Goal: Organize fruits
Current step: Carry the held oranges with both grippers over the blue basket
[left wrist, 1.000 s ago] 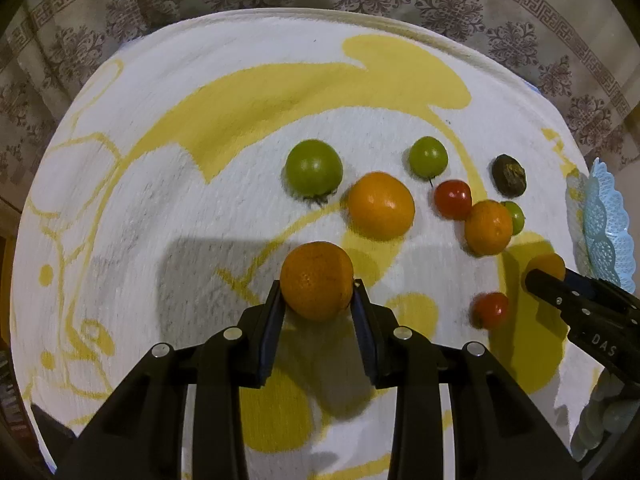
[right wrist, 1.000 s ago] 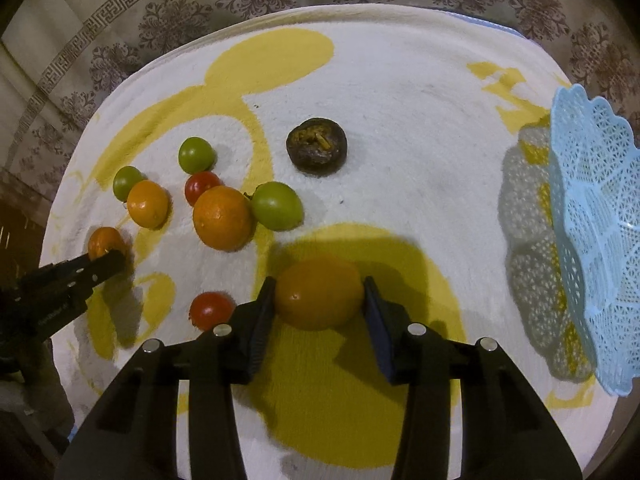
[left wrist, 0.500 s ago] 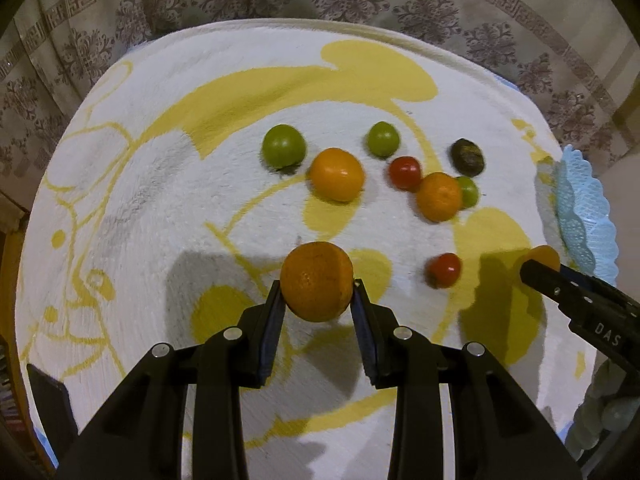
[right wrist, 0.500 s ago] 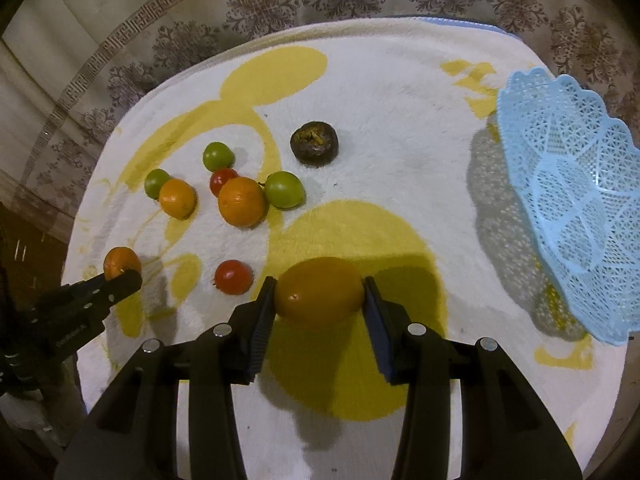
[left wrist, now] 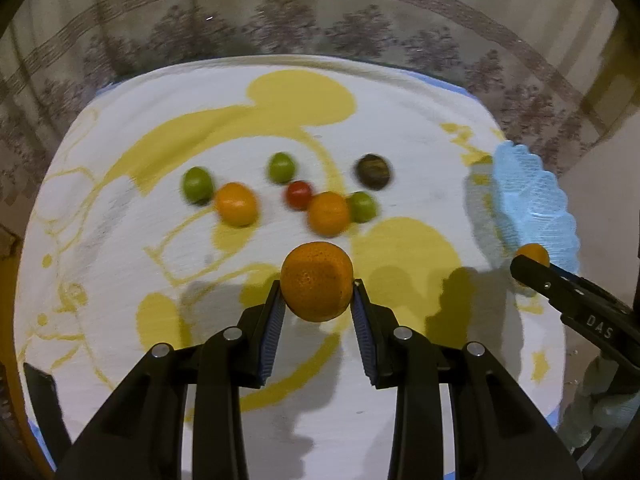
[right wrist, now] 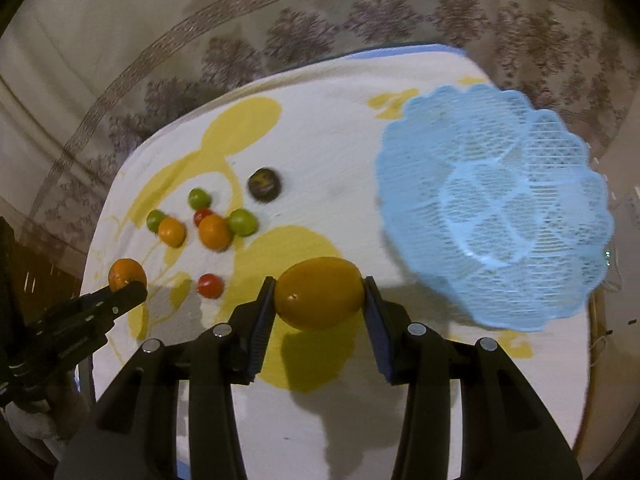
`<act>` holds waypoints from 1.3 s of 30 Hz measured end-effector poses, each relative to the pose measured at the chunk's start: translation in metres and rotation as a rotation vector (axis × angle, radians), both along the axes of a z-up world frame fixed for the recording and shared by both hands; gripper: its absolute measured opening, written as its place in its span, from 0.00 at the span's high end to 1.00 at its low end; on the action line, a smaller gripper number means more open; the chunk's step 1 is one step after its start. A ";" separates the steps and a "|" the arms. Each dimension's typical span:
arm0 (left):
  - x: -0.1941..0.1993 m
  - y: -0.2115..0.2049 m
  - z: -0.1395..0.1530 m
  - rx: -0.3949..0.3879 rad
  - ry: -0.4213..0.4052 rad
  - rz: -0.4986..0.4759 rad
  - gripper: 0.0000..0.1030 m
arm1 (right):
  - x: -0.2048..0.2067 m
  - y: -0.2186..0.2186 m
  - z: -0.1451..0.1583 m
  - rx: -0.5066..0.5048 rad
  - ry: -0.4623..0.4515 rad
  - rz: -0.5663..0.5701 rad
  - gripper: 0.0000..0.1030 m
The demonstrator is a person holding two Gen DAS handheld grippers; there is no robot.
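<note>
White-and-yellow towel (right wrist: pixel 340 152) covers the table. Beyond the left gripper (left wrist: pixel 317 294), clamped on a round orange (left wrist: pixel 317 280), lie loose fruits (left wrist: pixel 327 213). Right gripper (right wrist: pixel 319 298) clamps an oval orange fruit (right wrist: pixel 319 298), long axis crosswise between its pads; blue basket (right wrist: pixel 496 208) sits ahead-right, unobstructed.

Loose fruits (right wrist: pixel 212 228) cluster on the towel (right wrist: pixel 328 152), left of the basket (right wrist: pixel 496 208) at its right edge.

Both tools gripping, angled steeply downward

The left tool (left wrist: pixel 317 294) has its ribbed pads pressed on either side of a round orange; the right tool (right wrist: pixel 319 300) clamps a smooth oval orange fruit, its jaws set slightly wider.
</note>
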State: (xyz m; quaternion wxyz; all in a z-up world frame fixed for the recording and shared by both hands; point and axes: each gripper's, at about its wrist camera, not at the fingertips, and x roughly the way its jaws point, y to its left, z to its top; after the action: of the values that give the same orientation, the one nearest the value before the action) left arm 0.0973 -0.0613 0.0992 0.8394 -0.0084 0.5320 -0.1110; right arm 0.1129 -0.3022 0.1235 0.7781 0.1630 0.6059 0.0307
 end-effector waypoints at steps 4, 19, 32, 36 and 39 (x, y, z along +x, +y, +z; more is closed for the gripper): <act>0.001 -0.033 0.004 -0.010 -0.010 -0.036 0.67 | -0.005 -0.032 0.007 -0.021 -0.017 -0.044 0.57; 0.001 -0.145 0.021 -0.046 -0.056 -0.169 0.67 | -0.020 -0.129 0.019 -0.062 -0.051 -0.149 0.57; 0.004 -0.209 0.019 -0.041 -0.061 -0.261 0.67 | -0.017 -0.156 0.016 -0.062 -0.065 -0.137 0.57; 0.010 -0.224 0.011 -0.030 -0.052 -0.277 0.67 | -0.015 -0.158 0.010 -0.065 -0.058 -0.123 0.57; 0.012 -0.230 0.007 -0.028 -0.042 -0.282 0.67 | -0.014 -0.159 0.007 -0.065 -0.050 -0.115 0.57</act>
State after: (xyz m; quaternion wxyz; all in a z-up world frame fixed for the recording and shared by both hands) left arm 0.1097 -0.2913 0.1060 0.8261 0.0570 0.5087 -0.2357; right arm 0.0991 -0.4611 0.1302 0.7984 0.1714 0.5765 -0.0294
